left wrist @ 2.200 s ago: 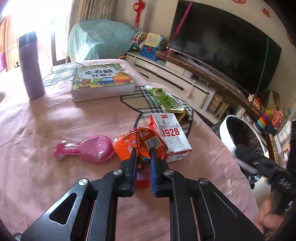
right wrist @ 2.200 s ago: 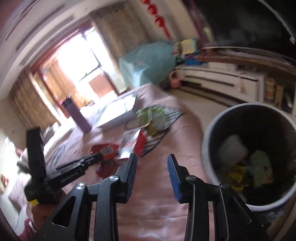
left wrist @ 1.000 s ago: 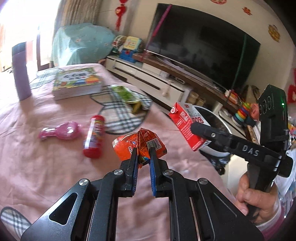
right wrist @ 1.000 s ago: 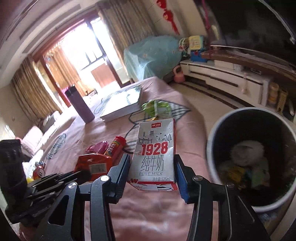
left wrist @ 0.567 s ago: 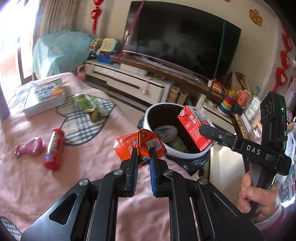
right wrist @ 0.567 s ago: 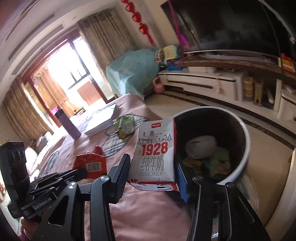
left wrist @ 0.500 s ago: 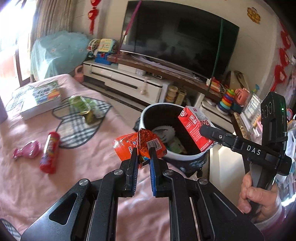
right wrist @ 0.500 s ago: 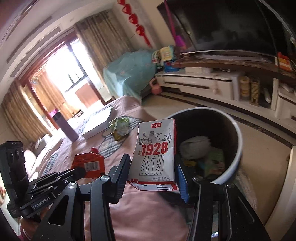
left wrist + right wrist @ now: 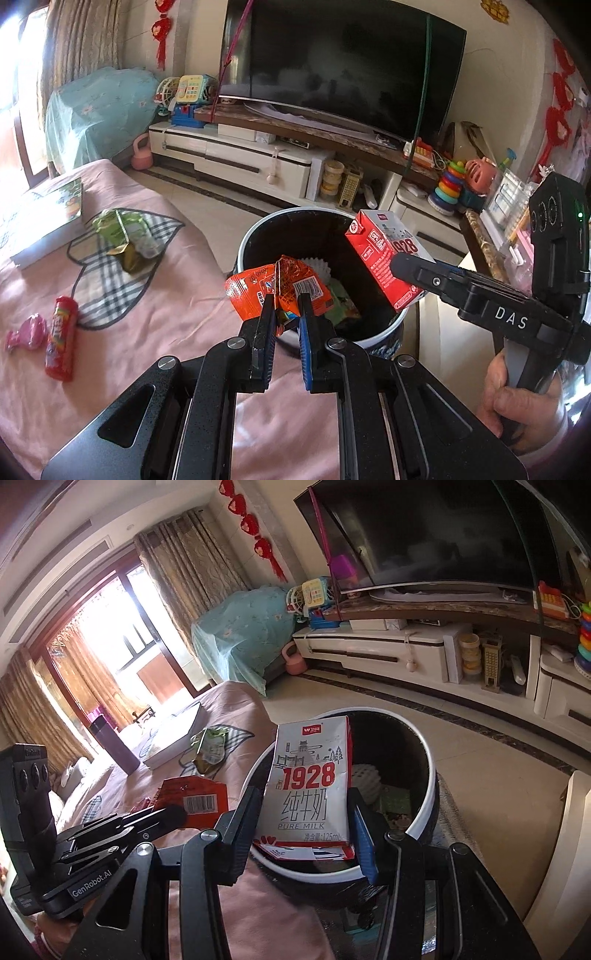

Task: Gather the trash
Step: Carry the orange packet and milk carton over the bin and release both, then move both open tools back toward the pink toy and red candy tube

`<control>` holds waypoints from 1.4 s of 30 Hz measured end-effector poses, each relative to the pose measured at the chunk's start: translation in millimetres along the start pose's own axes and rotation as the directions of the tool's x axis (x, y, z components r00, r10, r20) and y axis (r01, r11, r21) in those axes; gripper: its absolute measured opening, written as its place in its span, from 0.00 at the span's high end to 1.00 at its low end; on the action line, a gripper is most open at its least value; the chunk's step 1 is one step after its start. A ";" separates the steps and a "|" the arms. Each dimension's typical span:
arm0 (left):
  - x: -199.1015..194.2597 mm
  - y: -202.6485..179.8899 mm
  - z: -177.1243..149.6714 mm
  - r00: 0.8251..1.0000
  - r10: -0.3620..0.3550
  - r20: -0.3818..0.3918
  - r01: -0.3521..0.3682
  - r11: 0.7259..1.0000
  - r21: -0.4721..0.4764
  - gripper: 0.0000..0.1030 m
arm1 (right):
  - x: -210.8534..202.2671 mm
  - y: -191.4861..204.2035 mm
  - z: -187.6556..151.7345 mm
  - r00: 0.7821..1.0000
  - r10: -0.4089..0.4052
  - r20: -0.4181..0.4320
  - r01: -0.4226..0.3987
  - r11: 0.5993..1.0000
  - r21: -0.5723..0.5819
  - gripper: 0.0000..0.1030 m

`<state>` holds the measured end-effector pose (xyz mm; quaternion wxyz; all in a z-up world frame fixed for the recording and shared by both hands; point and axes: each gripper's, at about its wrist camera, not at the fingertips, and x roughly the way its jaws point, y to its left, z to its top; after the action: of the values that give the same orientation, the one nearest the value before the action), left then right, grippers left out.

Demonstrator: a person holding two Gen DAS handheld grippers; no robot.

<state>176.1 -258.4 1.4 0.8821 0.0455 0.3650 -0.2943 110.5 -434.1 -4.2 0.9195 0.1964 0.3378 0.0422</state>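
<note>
Over the trash bin (image 9: 258, 236), my right tongs (image 9: 306, 812) clamp the milk carton (image 9: 310, 779) upright, long axis vertical, while my left tongs (image 9: 285, 301) pinch the orange wrapper (image 9: 258, 286) above the rim.

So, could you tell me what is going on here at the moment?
A person is clearing trash with two handheld grippers. The left gripper is shut on an orange snack wrapper, the right gripper on a milk carton. Both are held over the open trash bin beside the pink-covered table, not yet dropped.
</note>
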 end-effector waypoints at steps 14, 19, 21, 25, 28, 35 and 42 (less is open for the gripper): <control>27.6 -10.5 10.9 1.000 -0.006 -0.028 0.007 1.000 0.016 0.90 | 13.6 -17.7 13.3 0.999 -0.028 -0.018 0.028 1.000 0.004 0.53; 36.1 -11.6 14.1 0.999 -0.007 -0.040 0.008 1.000 0.019 0.90 | 21.8 -24.7 16.3 0.999 -0.038 -0.039 0.038 0.999 0.011 0.53; 38.3 -11.5 15.5 0.999 -0.007 -0.041 0.008 1.000 0.021 0.90 | 23.9 -26.8 16.9 0.998 -0.042 -0.043 0.042 0.999 0.013 0.53; 43.3 -11.7 18.8 0.999 -0.010 -0.046 0.011 1.000 0.021 0.90 | 28.3 -30.9 18.9 0.997 -0.050 -0.051 0.051 0.999 0.019 0.53; 46.0 -11.8 21.0 0.999 -0.012 -0.047 0.013 1.000 0.024 0.89 | 31.3 -32.2 20.9 0.997 -0.057 -0.058 0.058 0.998 0.017 0.53; 42.1 -11.3 20.0 1.000 -0.002 -0.029 0.003 1.000 0.013 0.34 | 35.1 -36.6 24.4 0.996 -0.055 -0.074 0.058 0.997 0.043 0.42; 21.4 10.3 4.4 1.000 0.008 -0.014 -0.008 1.000 -0.024 0.28 | 19.3 -28.5 20.9 0.999 -0.035 -0.031 0.037 0.998 0.060 0.29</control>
<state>196.4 -261.6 -11.1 0.8812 0.0386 0.3744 -0.2860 137.0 -463.3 -12.5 0.9086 0.2173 0.3562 0.0183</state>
